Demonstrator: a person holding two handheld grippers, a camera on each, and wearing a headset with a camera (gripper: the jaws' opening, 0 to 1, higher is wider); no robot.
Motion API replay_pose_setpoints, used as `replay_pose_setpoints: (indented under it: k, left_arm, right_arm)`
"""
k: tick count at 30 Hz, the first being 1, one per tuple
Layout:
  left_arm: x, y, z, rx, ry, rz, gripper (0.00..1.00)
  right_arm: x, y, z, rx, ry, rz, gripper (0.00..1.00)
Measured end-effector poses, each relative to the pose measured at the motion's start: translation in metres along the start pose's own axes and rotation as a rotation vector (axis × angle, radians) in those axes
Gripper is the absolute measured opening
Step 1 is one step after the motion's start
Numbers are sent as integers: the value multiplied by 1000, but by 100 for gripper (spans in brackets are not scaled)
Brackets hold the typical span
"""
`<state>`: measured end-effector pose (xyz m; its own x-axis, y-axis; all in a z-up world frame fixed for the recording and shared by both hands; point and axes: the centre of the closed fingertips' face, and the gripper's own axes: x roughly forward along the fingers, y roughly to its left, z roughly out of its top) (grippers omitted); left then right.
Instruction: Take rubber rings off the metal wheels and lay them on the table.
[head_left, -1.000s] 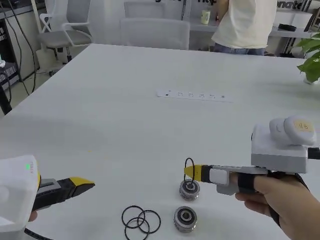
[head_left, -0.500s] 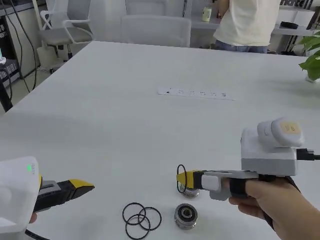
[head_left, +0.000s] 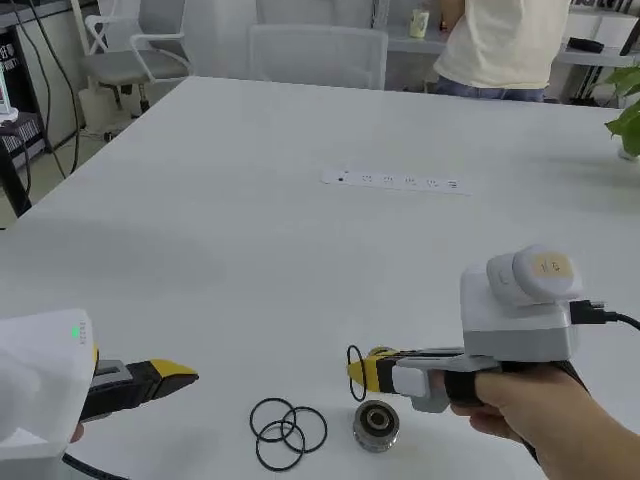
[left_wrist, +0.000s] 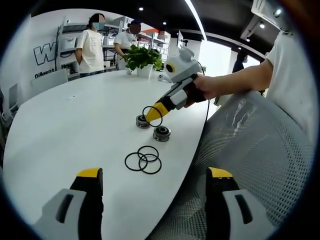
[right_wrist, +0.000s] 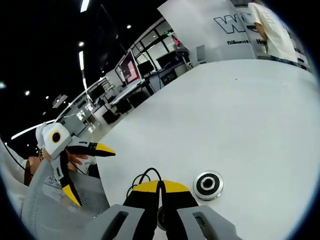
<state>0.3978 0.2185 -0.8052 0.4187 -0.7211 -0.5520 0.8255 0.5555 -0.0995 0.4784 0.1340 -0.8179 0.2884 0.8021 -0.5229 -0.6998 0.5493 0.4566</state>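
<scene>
My right gripper (head_left: 358, 372) is shut on a thin black rubber ring (head_left: 352, 373) and holds it upright just above the table. In the right gripper view the ring (right_wrist: 145, 178) loops up from the closed jaws (right_wrist: 160, 188). A bare metal wheel (head_left: 376, 423) lies just in front of the gripper, and a second wheel (left_wrist: 143, 121) sits behind the held ring (left_wrist: 152, 115). Three loose rings (head_left: 287, 432) lie overlapped on the white table (head_left: 250, 230), left of the near wheel. My left gripper (head_left: 178, 377) hovers open at the near left, empty (left_wrist: 155, 172).
A white power strip (head_left: 397, 182) lies across the table's middle. At the far edge stand chairs (head_left: 318, 55) and a person (head_left: 497, 45). A plant (head_left: 628, 110) is at the far right. A mesh chair (left_wrist: 250, 145) is close beside the near table edge.
The right gripper has carried the ring down and left, away from the far wheel and closer to the near wheel. The left gripper has stayed in place.
</scene>
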Motion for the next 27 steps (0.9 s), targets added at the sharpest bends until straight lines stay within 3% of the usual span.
replay_pose_setpoints:
  k: [19,27]
  left_arm:
    - [1,-2,1,-24,-9,-8,82]
    - [1,-2,2,-36,-12,-7,81]
  right_arm:
    - [16,5,-20,-92,78,0,0]
    - [16,5,-22,-98,94,4,0]
